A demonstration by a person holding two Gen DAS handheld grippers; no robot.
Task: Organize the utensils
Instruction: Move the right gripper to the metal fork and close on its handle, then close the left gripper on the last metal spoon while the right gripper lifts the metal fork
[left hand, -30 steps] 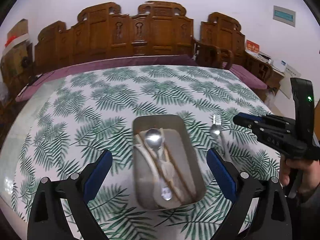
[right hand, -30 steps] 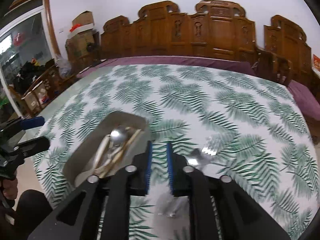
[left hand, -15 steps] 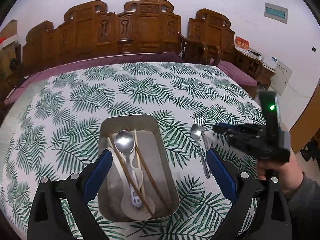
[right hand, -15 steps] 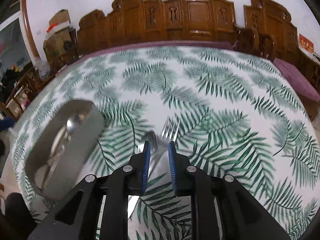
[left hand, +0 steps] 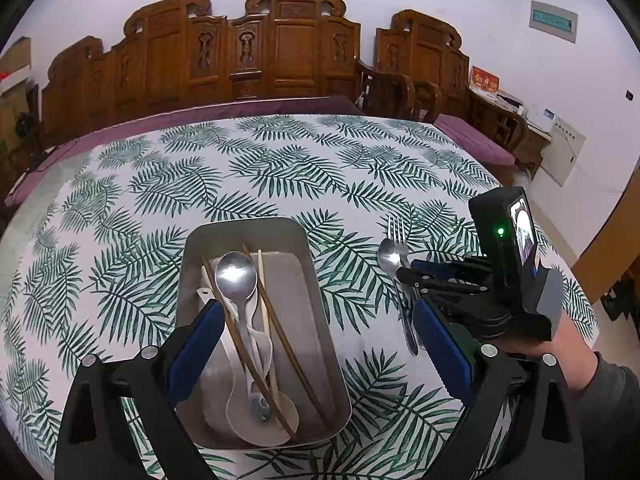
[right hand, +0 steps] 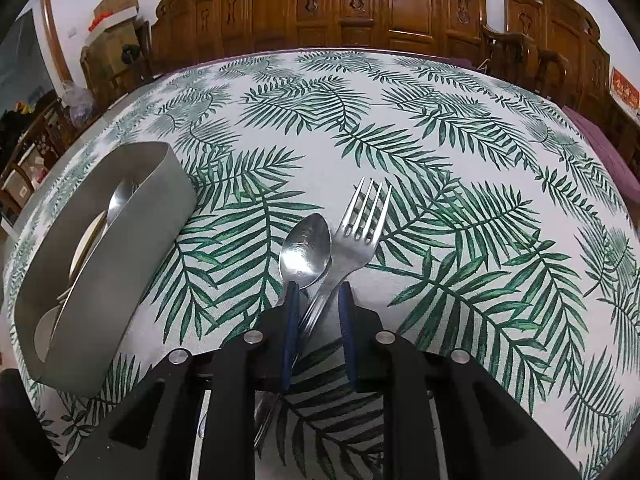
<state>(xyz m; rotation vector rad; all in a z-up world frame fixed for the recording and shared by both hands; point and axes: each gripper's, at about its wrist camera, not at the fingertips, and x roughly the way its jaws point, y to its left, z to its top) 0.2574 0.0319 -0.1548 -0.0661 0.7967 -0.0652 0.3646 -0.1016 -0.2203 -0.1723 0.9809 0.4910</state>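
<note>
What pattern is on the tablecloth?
Dark green fern or palm fronds on white; the tablecloth shows best in the right wrist view.

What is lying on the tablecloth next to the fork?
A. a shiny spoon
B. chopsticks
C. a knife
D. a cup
A: a shiny spoon lies right beside the fork on the tablecloth, their handles running together toward the right tool; the chopsticks are in the metal tray.
</note>
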